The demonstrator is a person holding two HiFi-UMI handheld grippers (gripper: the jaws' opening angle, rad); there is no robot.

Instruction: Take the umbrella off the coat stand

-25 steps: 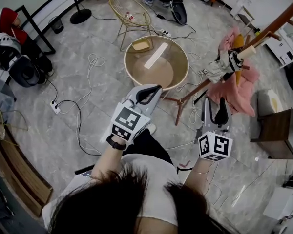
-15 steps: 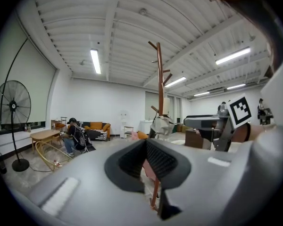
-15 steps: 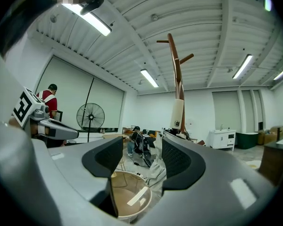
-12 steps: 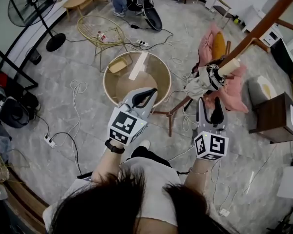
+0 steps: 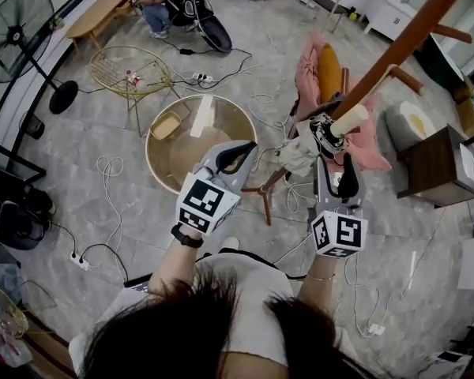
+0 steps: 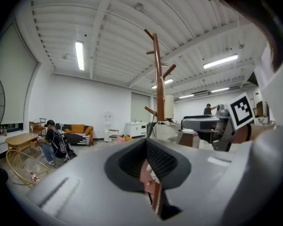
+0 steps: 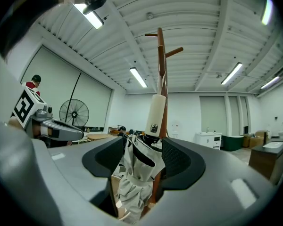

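Observation:
The brown wooden coat stand (image 5: 395,54) leans across the head view from the upper right. On one of its pegs hangs the folded beige umbrella (image 5: 304,150) with a cream handle (image 5: 349,119). My right gripper (image 5: 339,161) is just below it, level and open. In the right gripper view the umbrella (image 7: 137,173) hangs between the wide jaws, and no pad presses on it. My left gripper (image 5: 251,144) is to the left of the stand, shut and with nothing in it. Through its narrow slit (image 6: 148,169) I see pink cloth and a stand leg.
Pink and yellow clothes (image 5: 310,73) hang on the stand behind the umbrella. A round glass table (image 5: 150,152) stands ahead on the left, with a wire chair (image 5: 130,69) beyond it. A dark wooden cabinet (image 5: 430,168) is on the right. Cables (image 5: 114,172) trail over the floor.
Both grippers have moved forward to the coat stand. The umbrella, earlier well ahead of the right gripper, now hangs right at its open jaws. The left gripper stays shut.

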